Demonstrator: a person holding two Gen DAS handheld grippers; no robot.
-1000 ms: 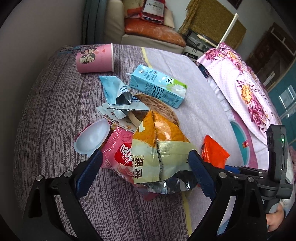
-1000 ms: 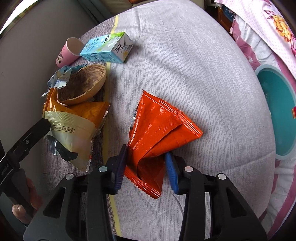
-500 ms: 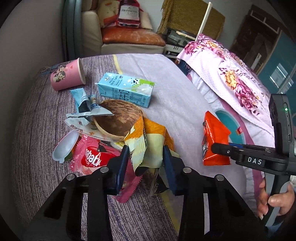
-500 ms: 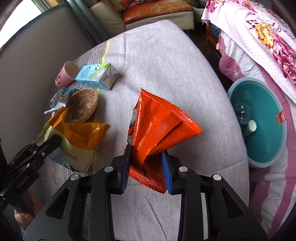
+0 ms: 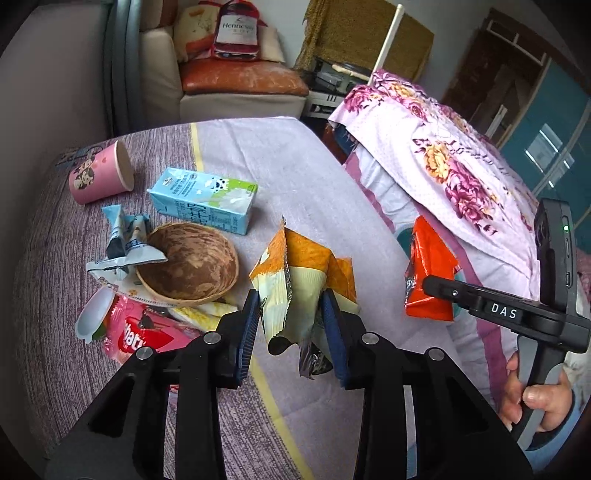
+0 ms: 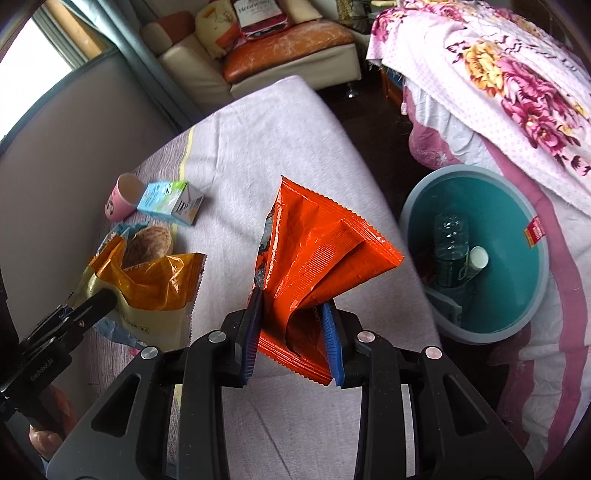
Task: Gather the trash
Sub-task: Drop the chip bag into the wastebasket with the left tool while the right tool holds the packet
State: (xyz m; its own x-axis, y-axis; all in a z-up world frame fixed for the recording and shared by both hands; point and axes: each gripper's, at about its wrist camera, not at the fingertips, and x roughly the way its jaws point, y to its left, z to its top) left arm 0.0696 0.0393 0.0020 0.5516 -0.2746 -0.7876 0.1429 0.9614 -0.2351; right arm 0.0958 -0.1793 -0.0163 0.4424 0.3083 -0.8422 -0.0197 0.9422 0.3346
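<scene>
The left gripper [image 5: 291, 325], tilted steeply down, has just been closing and now pinches a crinkled yellow-orange foil snack bag [image 5: 299, 280], lifted since a second ago. The right gripper [image 6: 293, 339] clamps a shiny orange wrapper [image 6: 317, 254]. At its three o'clock sits a round teal plastic basin [image 6: 509, 295]; a brown coconut-shell bowl [image 5: 188, 264] remains at ten o'clock.

"Hennessy" is printed on the white label of the red bag [image 5: 236, 31] propped on the sofa seat. "DAS" is lettered in white on the black arm of the right gripper [image 5: 424, 282], and "GenRobot.AI" can be made out along the black body of the left gripper [image 6: 107, 295]. On the pink snack packet [image 5: 147, 338] only the white letters "hat" are readable, while the print on the milk carton [image 5: 203, 199] is too small to be read.
</scene>
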